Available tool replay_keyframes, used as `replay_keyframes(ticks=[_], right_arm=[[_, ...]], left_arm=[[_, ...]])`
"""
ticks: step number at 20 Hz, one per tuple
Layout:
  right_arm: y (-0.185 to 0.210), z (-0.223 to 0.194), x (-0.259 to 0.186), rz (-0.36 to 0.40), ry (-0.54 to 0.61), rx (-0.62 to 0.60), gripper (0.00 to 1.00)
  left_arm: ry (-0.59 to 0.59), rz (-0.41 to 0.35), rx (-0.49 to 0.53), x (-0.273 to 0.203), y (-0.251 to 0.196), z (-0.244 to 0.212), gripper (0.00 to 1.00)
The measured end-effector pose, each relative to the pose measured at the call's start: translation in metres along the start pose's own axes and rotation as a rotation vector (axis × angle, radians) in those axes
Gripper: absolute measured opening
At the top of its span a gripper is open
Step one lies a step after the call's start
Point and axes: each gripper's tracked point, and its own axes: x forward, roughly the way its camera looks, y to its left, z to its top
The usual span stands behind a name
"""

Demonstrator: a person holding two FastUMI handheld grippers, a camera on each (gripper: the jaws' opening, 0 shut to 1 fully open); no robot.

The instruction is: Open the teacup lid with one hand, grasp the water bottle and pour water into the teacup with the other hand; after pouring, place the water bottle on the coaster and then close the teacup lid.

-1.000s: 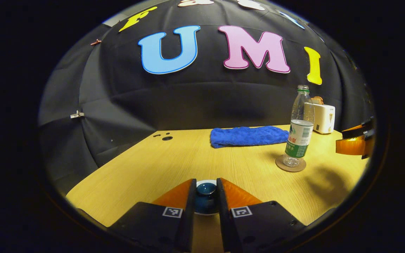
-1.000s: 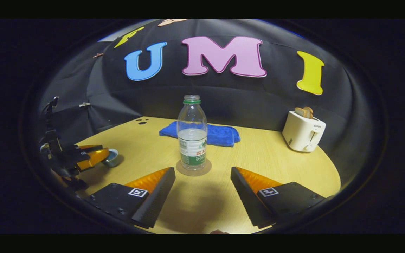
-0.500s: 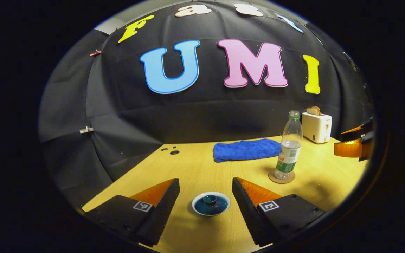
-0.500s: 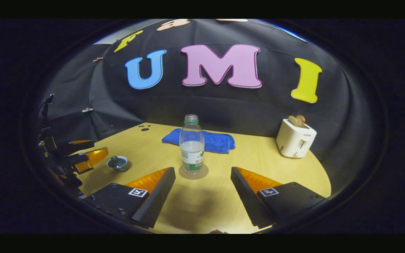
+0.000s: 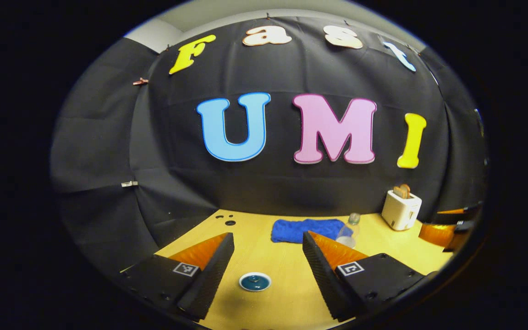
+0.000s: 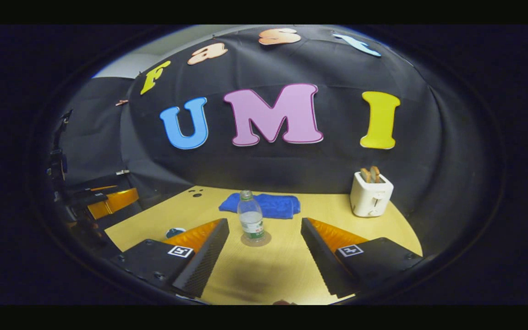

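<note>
The teacup lid (image 5: 255, 281) sits on its teacup low on the worktop (image 5: 287, 302), between and just ahead of the left tongs (image 5: 267, 256), which stand wide apart and hold nothing. The lid looks like glazed ceramic with a small knob in the middle: probably hard, smooth and breakable, so the knob is the place to pinch, gently and squarely, or it may slip. In the right gripper view just a sliver of the teacup (image 6: 175, 232) peeks past one finger, so its body is hard to judge.

The water bottle (image 6: 251, 220) stands upright on the round coaster (image 6: 255, 239), centred ahead of the right tongs (image 6: 265, 250), which are likewise wide and empty. It is thin clear plastic, partly filled; likely light and squashy, best gripped around the labelled middle. From the left gripper view the bottle's lower part is cut off by a finger.

Behind lie a blue cloth (image 6: 264, 205) and a white toaster (image 6: 371, 195). The left tongs appear dimly at the left edge of the right gripper view.
</note>
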Motion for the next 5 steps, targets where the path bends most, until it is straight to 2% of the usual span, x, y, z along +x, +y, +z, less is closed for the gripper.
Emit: replay_keyframes(ticks=[2,5], right_arm=[[-0.011,0.015,-0.012,-0.005,-0.029,-0.042,0.94],[-0.025,0.028,-0.027,-0.016,-0.078,-0.069,0.97]], left_arm=[[-0.015,0.002,-0.044,-0.010,-0.013,0.012,0.94],[-0.016,-0.017,-0.084,-0.020,-0.028,0.018,0.94]])
